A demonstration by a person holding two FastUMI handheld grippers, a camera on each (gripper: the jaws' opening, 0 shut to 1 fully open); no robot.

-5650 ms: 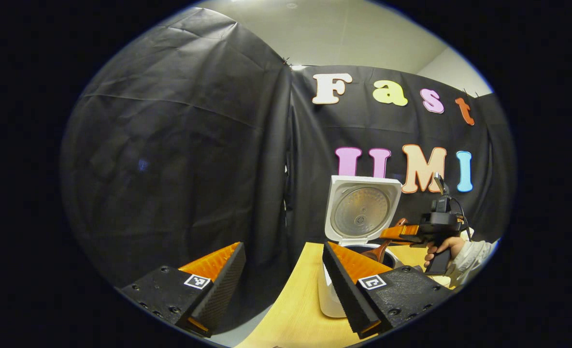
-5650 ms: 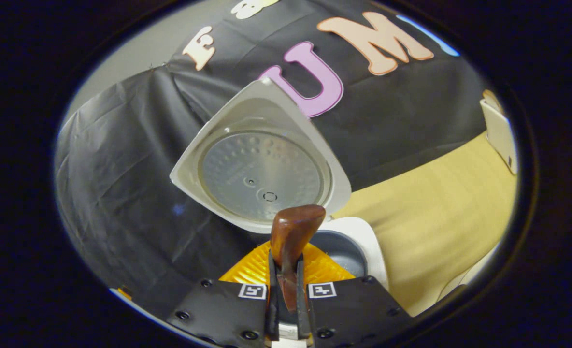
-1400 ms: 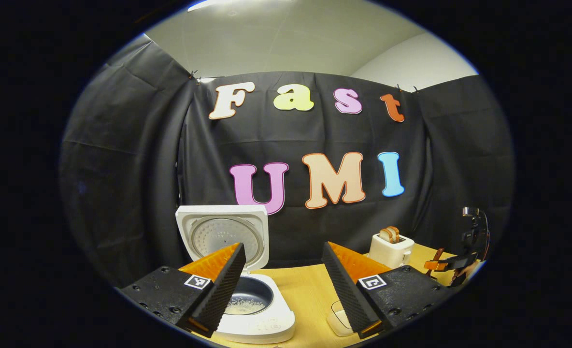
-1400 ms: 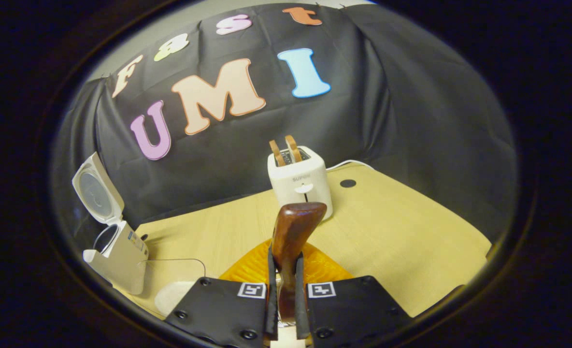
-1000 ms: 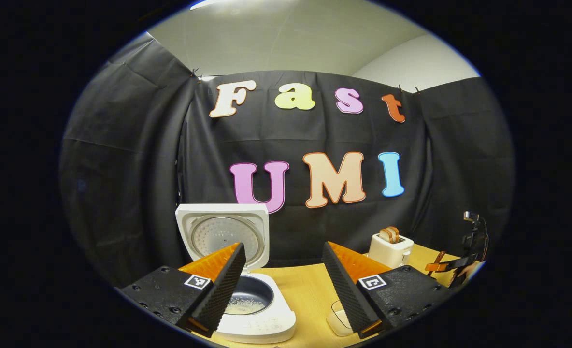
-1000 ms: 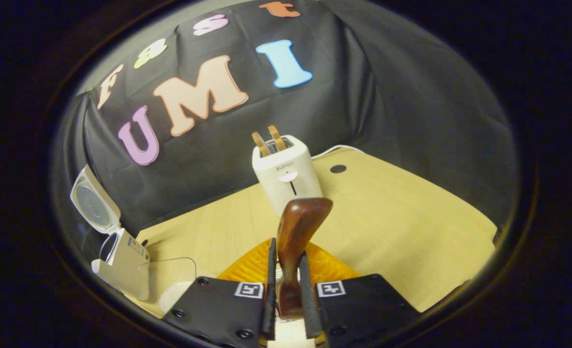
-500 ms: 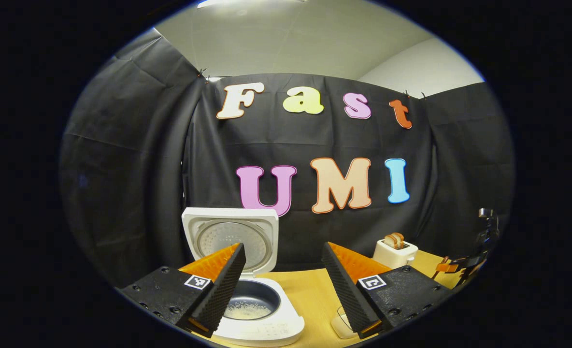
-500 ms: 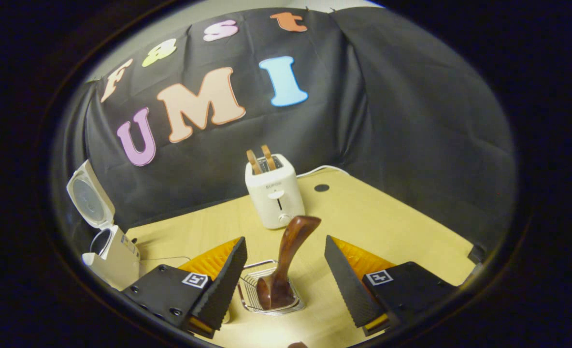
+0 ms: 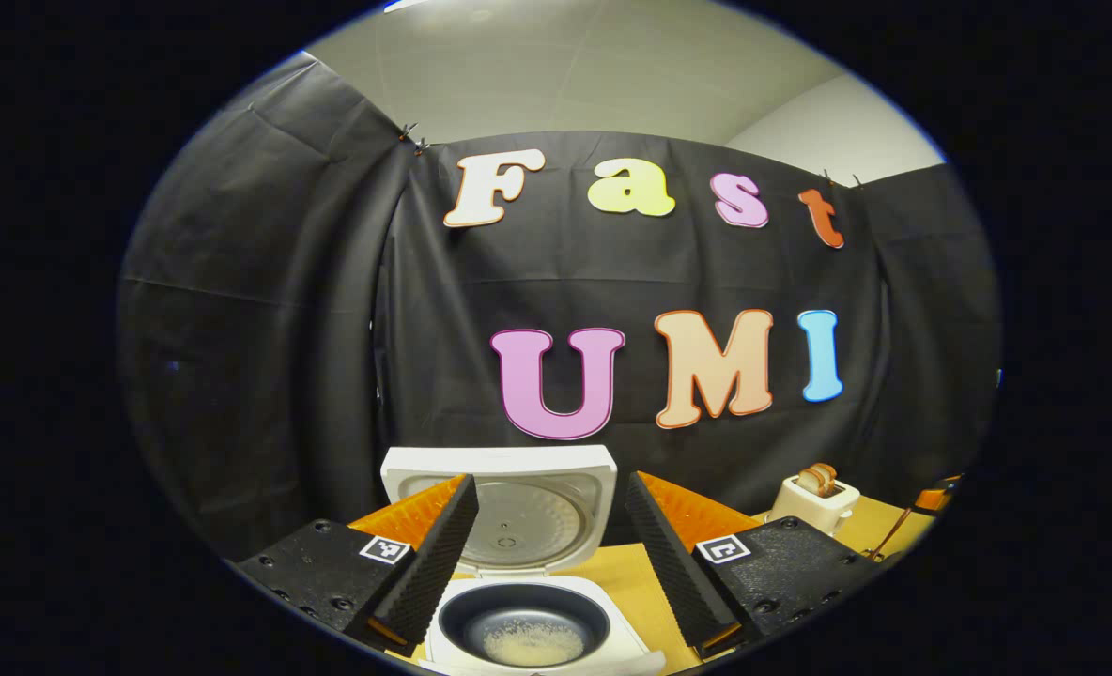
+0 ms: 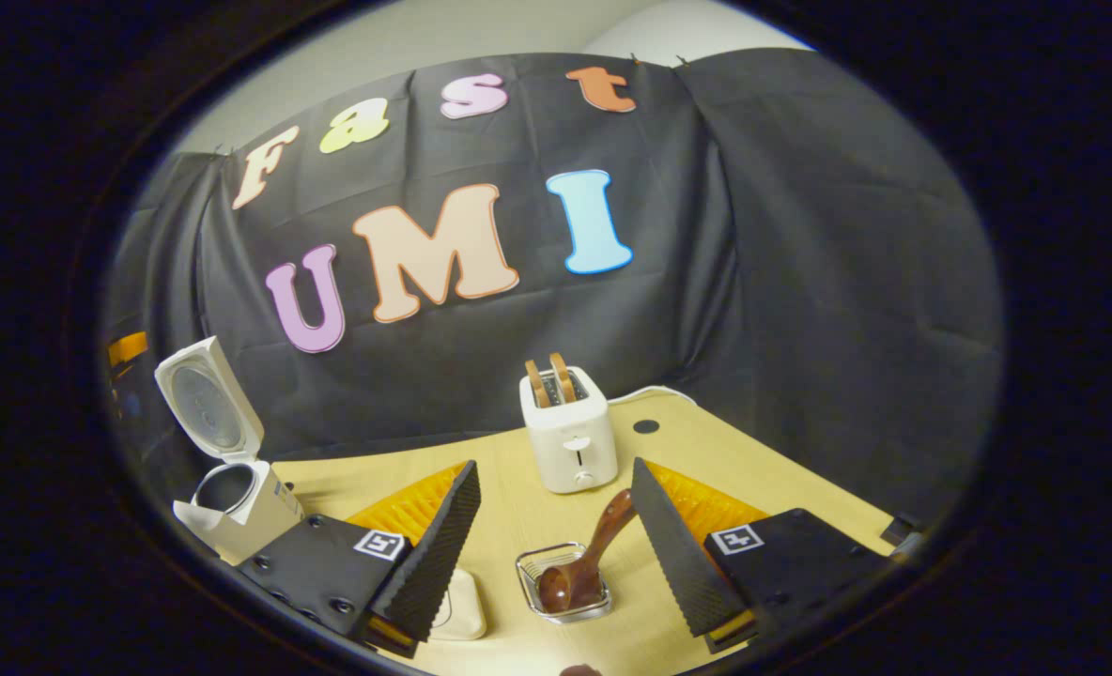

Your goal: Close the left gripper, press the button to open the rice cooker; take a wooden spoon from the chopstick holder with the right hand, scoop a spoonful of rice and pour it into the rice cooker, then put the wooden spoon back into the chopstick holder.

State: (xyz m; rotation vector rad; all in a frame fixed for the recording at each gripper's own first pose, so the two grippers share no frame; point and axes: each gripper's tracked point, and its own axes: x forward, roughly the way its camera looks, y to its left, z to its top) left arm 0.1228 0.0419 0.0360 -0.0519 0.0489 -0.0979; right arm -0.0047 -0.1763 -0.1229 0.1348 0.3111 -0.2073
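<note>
one rice cooker [image 9: 542,610] is seen in the left gripper view, its lid [image 9: 518,507] raised upright behind the pot, and the same cooker [image 10: 237,507] is seen at the left of the right gripper view. one wooden spoon [image 10: 586,559] is counted, standing tilted in one wire chopstick holder [image 10: 565,582], its handle leaning up to the right and its bowl down inside the holder. one white toaster [image 10: 570,441] is placed behind the holder, with two slices of bread [image 10: 549,378] standing in its slots; the toaster [image 9: 811,502] is also seen at the right of the left gripper view. one pale dish [image 10: 462,606] is partly hidden behind the right gripper's near finger, and its contents cannot be told. inside the cooker's dark pot a small heap of white rice [image 9: 532,643] is held. the left gripper [image 9: 547,563] is held above and in front of the cooker with its jaws spread wide and nothing between them. the right gripper [image 10: 556,554] is held over the holder with its jaws spread apart, the spoon lying between them but touched by neither. all things are carried on a light wooden table [image 10: 763,469], in which one small dark round spot [image 10: 645,426] is set behind the toaster. the table is enclosed by black cloth walls [image 9: 265,310], and a pale ceiling [image 9: 594,66] is seen above them.
</note>
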